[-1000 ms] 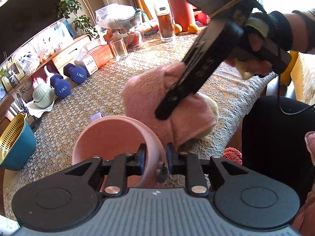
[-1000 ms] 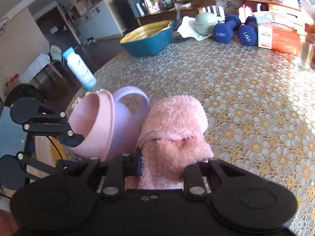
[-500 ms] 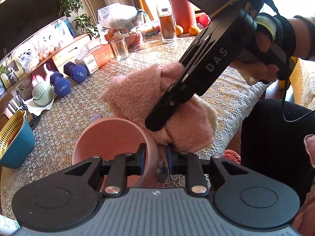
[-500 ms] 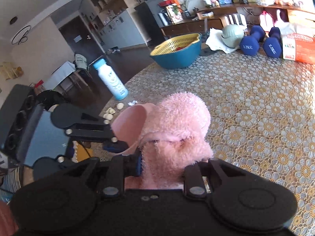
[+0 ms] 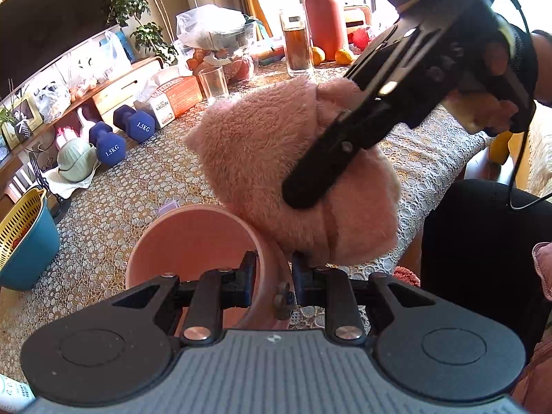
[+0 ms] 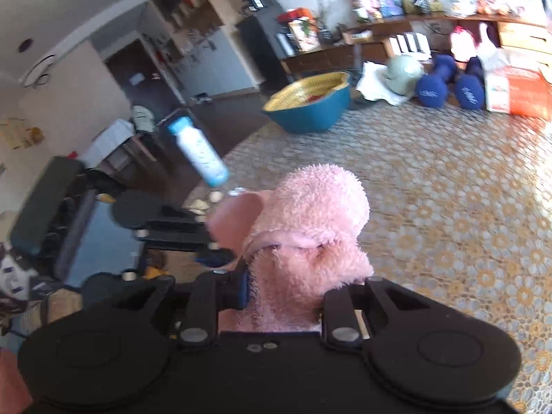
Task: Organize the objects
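Observation:
My left gripper (image 5: 274, 270) is shut on the rim of a pink cup (image 5: 193, 241) and holds it near the table's front edge. My right gripper (image 6: 283, 281) is shut on a fluffy pink towel (image 6: 317, 220). In the left wrist view the towel (image 5: 262, 158) hangs right over the cup's far rim, with the right gripper's black fingers (image 5: 327, 162) across it. In the right wrist view the cup (image 6: 234, 220) shows just left of the towel, held by the left gripper.
On the lace-covered table (image 5: 138, 186) are two blue dumbbells (image 5: 120, 134), a green helmet-shaped thing (image 5: 76, 158), a blue bowl with yellow strainer (image 5: 24, 238), an orange box (image 5: 176, 100), glasses (image 5: 214, 82) and a red jug (image 5: 324, 13). A white-blue bottle (image 6: 198, 151) stands by the edge.
The right gripper has lifted the towel off the table and carried it toward and over the cup. The left gripper has kept hold of the cup's rim.

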